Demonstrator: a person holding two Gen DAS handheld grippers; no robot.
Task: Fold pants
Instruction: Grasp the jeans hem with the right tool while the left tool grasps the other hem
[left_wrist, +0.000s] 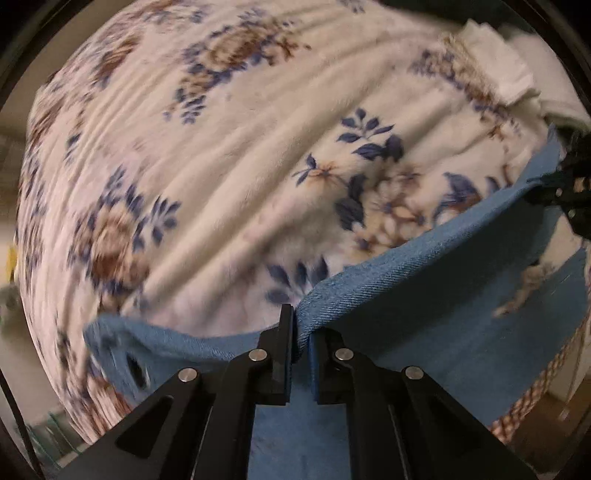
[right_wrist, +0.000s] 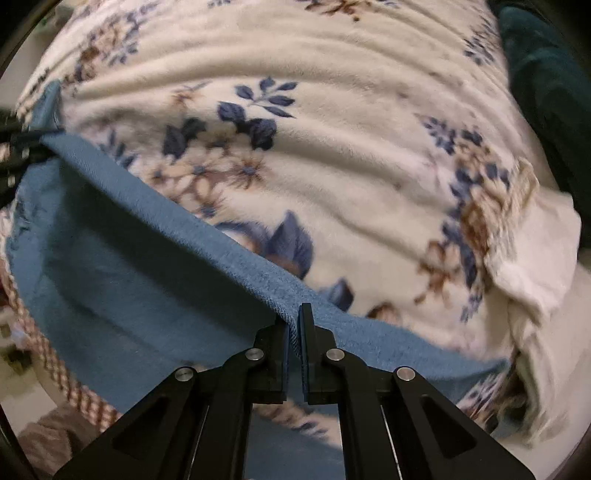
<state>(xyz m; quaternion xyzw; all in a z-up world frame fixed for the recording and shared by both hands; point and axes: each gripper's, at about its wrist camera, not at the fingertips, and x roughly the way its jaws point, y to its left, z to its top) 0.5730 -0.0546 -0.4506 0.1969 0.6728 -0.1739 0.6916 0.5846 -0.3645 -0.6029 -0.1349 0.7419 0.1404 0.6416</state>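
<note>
We have both tools on the blue denim pants (left_wrist: 424, 295). The left gripper (left_wrist: 301, 332) is clenched on a fold of the fabric edge; the cloth bunches between its two black fingers (left_wrist: 284, 354) and runs out to both sides. The right gripper (right_wrist: 294, 325) is likewise clamped on the same edge, with denim pinched between its blue-padded fingers (right_wrist: 306, 347).

In the left wrist view, the pants edge stretches taut from our left gripper up toward the right side of the frame, where the other tool (left_wrist: 569, 192) grips it. In the right wrist view, the same edge runs from our right gripper up to the left side of the frame, ending at the other tool (right_wrist: 18, 147).

The pants hang lifted above the floral blanket (left_wrist: 221, 166) covering the bed, white with blue and brown flowers, and the body of the garment droops below the held edge toward the near edge of the bed. A white cloth (left_wrist: 498, 62) lies at the far right corner of the blanket in the left wrist view. Both views show motion blur toward the rims.
</note>
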